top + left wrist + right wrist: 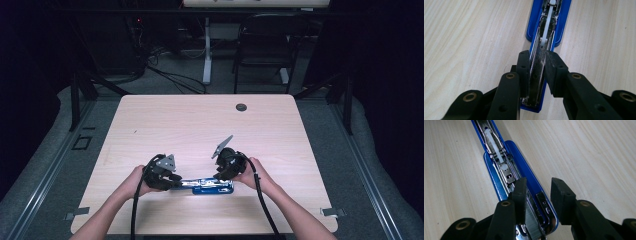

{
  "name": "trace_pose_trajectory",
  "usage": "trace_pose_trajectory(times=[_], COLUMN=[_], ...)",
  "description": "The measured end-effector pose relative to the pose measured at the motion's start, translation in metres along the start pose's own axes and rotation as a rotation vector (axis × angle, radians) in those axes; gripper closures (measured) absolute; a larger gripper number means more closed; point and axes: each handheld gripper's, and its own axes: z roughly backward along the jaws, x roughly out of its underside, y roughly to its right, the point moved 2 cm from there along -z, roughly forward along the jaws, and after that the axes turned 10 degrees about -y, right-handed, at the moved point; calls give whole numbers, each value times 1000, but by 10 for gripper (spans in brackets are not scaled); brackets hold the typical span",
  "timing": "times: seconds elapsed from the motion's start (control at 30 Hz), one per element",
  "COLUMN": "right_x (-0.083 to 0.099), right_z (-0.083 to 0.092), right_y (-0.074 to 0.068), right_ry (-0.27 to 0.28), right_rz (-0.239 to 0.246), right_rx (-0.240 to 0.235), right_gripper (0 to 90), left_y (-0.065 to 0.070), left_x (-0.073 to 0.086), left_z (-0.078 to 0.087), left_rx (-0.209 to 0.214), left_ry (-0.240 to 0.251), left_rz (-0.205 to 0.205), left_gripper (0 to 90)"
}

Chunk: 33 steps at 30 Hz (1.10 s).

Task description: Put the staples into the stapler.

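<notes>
One blue metal stapler (212, 186) lies opened flat at the desk's (200, 120) near edge, between two grippers. The left gripper (537, 65) has its fingers clamped on the steel magazine, likely steadying it. The right gripper (537, 195) has fingers apart, one finger resting in the channel by the staples, likely loading them. Farther off sits one black grommet (241, 107).

Stapler (548, 18) between both tools: blue shell glossy, smooth, looks like plastic or painted metal; inner channel (507, 173) bright metal, shiny, faintly scuffed; white strip (495, 146) along channel matt plastic. Left tool (536, 67) and right tool (539, 192): black matt plastic, slightly grainy, brass-coloured metal inserts. Worktop (175, 125) under tools: pale wood-grain laminate, smooth, low sheen.
</notes>
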Motion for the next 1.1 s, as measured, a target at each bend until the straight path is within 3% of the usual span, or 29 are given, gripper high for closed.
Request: trace_pose_trajectory(times=[0.23,0.33,0.5,0.73,1.1], right_x=[3,6,10,8,7], right_z=[1,0,1,11,13], right_y=[1,4,9,4,-7], right_ry=[-16,-55,-19,57,76], right_rz=[-19,-29,-54,-39,-7], right_rx=[8,63,33,26,-5], right_gripper=[699,723,701,845,894], left_y=[-1,-1,-1,-2,-2], left_x=[1,1,1,3,3], left_z=[0,0,0,1,2], left_rx=[9,9,10,8,11], left_ry=[6,5,3,2,-2], left_rz=[-1,-3,-5,-3,-4], left_gripper=[745,746,746,745,744])
